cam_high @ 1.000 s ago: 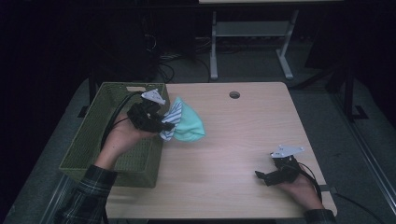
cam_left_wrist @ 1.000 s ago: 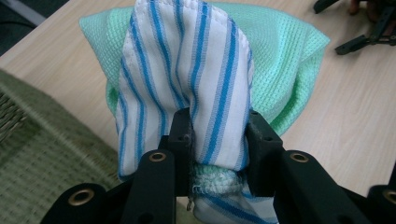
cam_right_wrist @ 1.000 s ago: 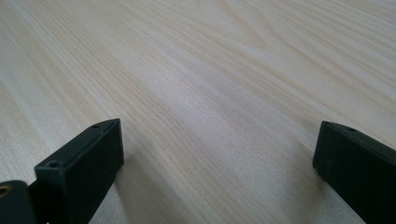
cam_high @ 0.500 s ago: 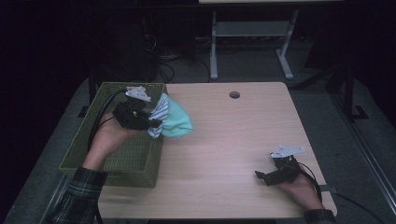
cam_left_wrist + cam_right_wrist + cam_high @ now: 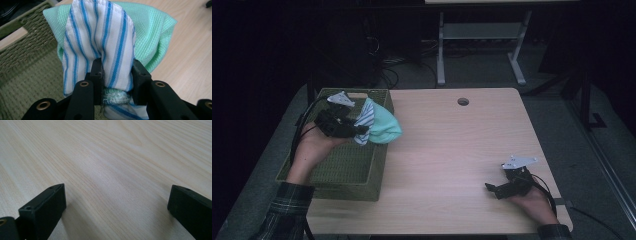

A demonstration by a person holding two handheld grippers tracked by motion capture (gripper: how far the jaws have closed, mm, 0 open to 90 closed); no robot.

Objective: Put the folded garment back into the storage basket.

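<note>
A mint-green cloth with a white, blue-striped side (image 5: pixel 377 125) hangs bunched in the air over the right rim of a green woven basket (image 5: pixel 337 165). My left gripper (image 5: pixel 360 131) is shut on the cloth. In the left gripper view the striped fold (image 5: pixel 100 47) is pinched between the two black jaws, with the gripper (image 5: pixel 117 75) above the basket's edge (image 5: pixel 27 50). My right gripper (image 5: pixel 493 189) rests low on the wooden table (image 5: pixel 452 150) at the front right. It stands open (image 5: pixel 116 202) with bare wood between its jaws.
The basket takes up the table's left side and its inside looks bare. A round cable hole (image 5: pixel 463 101) sits near the far edge. A white-legged table frame (image 5: pixel 482 45) and cables stand on the dark floor behind.
My left gripper has carried the cloth leftward from over the table to the basket's right rim. The right gripper has stayed put.
</note>
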